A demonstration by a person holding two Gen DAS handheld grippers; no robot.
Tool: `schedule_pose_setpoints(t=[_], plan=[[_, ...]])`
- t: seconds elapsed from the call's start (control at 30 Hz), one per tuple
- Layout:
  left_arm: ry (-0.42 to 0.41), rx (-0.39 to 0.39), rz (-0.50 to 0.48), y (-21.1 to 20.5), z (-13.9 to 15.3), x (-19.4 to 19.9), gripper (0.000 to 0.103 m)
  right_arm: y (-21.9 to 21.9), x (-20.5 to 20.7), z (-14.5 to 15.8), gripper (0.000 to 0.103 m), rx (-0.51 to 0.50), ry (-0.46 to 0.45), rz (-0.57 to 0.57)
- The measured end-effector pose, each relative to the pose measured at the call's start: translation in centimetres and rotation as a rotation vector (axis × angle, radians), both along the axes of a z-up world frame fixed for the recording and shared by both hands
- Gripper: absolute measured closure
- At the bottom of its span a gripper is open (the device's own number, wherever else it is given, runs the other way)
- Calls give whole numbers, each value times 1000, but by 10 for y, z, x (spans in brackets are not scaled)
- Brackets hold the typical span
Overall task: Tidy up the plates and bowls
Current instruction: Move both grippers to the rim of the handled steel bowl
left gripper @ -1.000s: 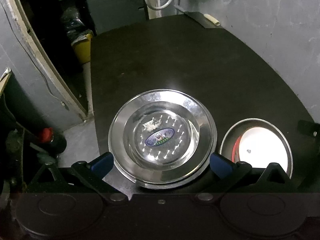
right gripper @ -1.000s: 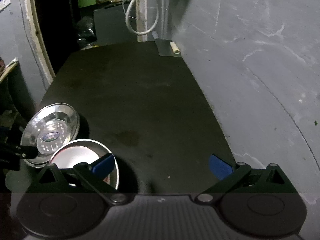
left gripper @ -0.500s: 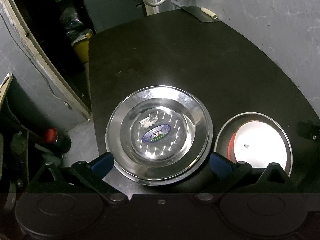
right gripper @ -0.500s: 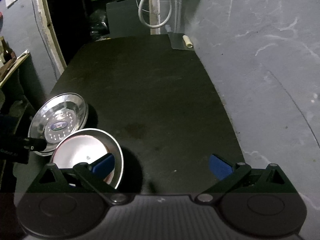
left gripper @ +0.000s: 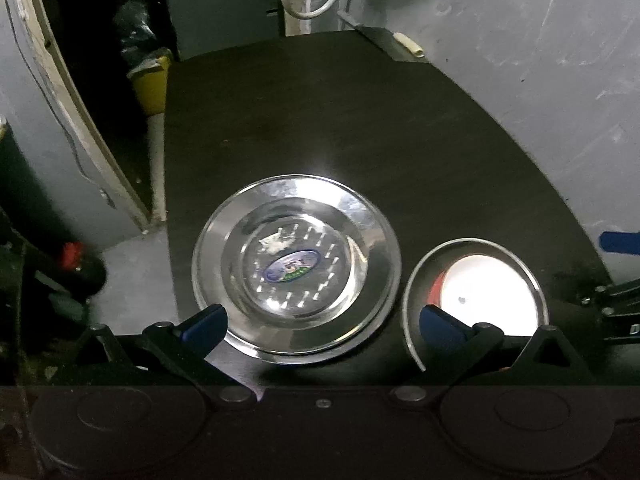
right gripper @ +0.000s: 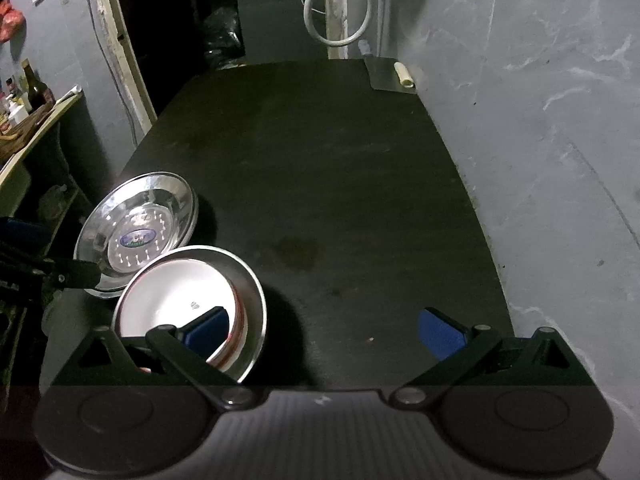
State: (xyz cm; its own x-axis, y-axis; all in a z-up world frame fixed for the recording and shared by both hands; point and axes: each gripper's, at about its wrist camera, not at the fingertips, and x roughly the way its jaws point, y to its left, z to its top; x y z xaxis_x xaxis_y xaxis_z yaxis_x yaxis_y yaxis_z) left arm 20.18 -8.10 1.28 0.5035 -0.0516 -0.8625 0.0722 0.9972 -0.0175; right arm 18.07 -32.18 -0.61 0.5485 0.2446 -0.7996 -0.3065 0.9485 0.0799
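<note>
A shiny steel plate with a blue oval sticker lies on the dark table near its left front edge. It also shows in the right wrist view. Right of it stands a steel bowl with a white and red dish inside, also in the right wrist view. My left gripper is open and empty, its fingers either side of the plate's near rim. My right gripper is open and empty, its left finger over the bowl.
A grey wall runs along the table's right side. A cleaver with a pale handle lies at the far right corner. A yellow bin and a doorway are off the left edge. A shelf with bottles stands left.
Both grippers have drawn back and risen slightly, so more of the table and bowl shows. The plate and bowl have not moved. Both grippers stay open.
</note>
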Motion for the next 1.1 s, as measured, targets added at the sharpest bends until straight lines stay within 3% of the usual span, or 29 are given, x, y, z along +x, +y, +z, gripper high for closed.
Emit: schedule_pose_setpoints(t=[0.4,0.6,0.83,1.1], plan=[[70,-61,-31,-5,-14,3,1,5,3,-12,0,-54,48,20],[105,-75,-19,-6,-22,4,6,7,2,-18,0,-79,68,32],[134,-61,2,-6,-29,3,16,8,4,-21,0,-89,80,46],[139,-44,-17,-15,-33,2,17,9,5,-24,0,-90,85,64]])
